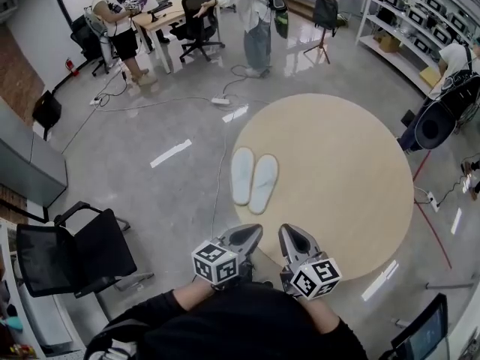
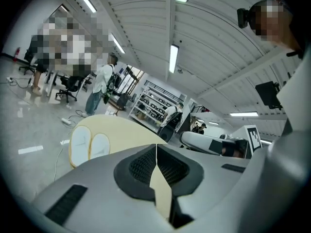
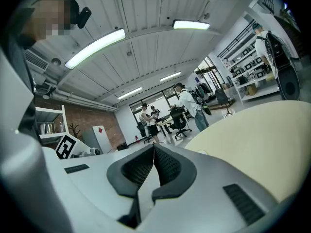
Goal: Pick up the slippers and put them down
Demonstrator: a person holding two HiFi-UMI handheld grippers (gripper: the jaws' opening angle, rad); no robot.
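Note:
Two pale slippers (image 1: 253, 178) lie side by side, soles down, on the left edge of the round beige mat (image 1: 337, 201). In the left gripper view the slippers (image 2: 90, 144) show far off on the mat. My left gripper (image 1: 251, 235) is held close to my body, short of the slippers, its jaws shut with nothing between them. My right gripper (image 1: 294, 236) is beside it, also shut and empty. In the gripper views the left gripper (image 2: 156, 147) and the right gripper (image 3: 153, 147) both point nearly level across the room.
A black folding chair (image 1: 71, 253) stands at the left. Cables and a power strip (image 1: 220, 101) lie on the floor beyond the mat. People stand by desks (image 1: 161, 17) at the back, and shelving (image 1: 416, 28) lines the right wall.

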